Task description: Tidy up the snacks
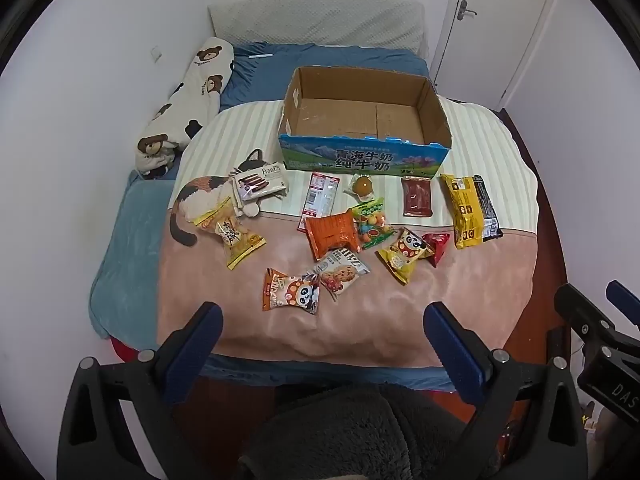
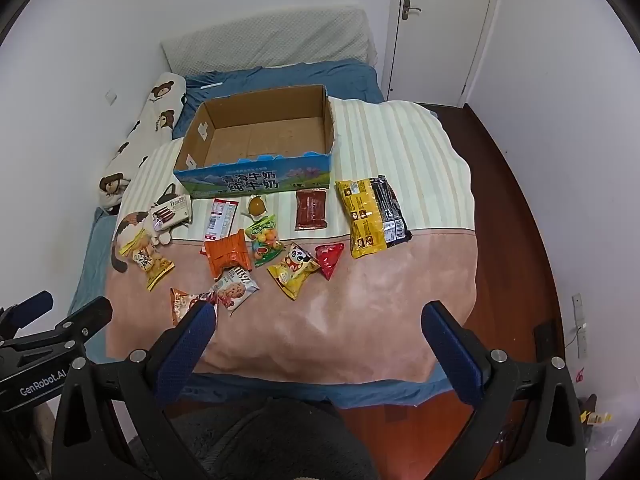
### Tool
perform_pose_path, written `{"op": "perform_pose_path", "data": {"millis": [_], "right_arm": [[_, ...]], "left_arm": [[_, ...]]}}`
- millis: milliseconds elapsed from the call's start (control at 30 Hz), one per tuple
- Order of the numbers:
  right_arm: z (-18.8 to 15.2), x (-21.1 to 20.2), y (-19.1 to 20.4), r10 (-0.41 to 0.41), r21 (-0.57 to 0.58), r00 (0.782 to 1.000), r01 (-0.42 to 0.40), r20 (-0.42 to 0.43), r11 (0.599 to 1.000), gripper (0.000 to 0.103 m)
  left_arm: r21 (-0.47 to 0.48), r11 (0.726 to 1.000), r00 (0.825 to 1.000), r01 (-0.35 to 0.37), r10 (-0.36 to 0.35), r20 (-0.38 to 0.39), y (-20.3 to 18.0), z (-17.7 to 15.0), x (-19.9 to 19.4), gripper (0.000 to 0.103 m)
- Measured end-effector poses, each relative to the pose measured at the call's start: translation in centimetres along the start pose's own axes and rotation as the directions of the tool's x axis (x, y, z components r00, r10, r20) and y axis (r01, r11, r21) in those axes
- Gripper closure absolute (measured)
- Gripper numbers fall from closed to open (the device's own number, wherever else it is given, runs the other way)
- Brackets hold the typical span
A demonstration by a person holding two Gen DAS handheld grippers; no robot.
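Left wrist view: the left gripper (image 1: 322, 322) hangs with its blue pads spread wide and nothing between them, above the near edge of the bed (image 1: 120, 248). Ahead of it, beyond the scattered snacks, a cardboard milk box (image 1: 362, 158) stands open-topped on the striped blanket (image 1: 480, 148); only its bare brown floor shows inside. Between gripper and box lie the packets: a panda biscuit packet (image 1: 291, 292) nearest, a cookie packet (image 1: 342, 274) touching it, an orange packet (image 1: 332, 234), a yellow bag (image 1: 466, 210) far right, and a Franzzi wafer pack (image 1: 260, 186) to the left. Right wrist view: the right gripper (image 2: 320, 320) is likewise spread and holds nothing, with the box ahead and left of it.
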State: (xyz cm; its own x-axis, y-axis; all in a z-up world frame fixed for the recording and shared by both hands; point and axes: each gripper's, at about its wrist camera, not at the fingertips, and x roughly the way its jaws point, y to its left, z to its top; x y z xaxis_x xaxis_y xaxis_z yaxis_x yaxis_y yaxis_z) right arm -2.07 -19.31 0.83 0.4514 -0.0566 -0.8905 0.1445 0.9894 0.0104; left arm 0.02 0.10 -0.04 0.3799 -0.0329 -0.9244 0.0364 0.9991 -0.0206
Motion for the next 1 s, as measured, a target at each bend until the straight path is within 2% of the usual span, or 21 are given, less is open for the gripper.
{"op": "perform_pose_path", "data": {"millis": [200,267,433,1000], "right_arm": [[0.1,0.4,-0.3,0.007,0.008,1.0,-0.007,-0.015,1.0,0.0],[-0.2,0.8,-0.1,0.009,0.009,1.0,-0.009,-0.024,1.0,0.0],[-0.4,1.2,0.3,0.021,0.016,0.998,-0.02,-0.053,1.0,0.0],[-0.4,1.6,-0.2,0.026,0.018,0.998,-0.025,-0.06,1.0,0.0]], "left_arm": [[0.001,1.0,1.0,-0.004,0.004,-0.008,0.9,0.0,0.2,0.0],[0.002,1.0,1.0,-0.006,0.006,-0.02,-0.4,0.1,0.4,0.0],[0.007,1.0,0.999,-0.009,0.009,-0.032,-0.5,-0.1,0.6,0.0],[0.014,1.0,0.999,-0.007,0.008,-0.036,-0.5,-0.4,1.1,0.0]]}}
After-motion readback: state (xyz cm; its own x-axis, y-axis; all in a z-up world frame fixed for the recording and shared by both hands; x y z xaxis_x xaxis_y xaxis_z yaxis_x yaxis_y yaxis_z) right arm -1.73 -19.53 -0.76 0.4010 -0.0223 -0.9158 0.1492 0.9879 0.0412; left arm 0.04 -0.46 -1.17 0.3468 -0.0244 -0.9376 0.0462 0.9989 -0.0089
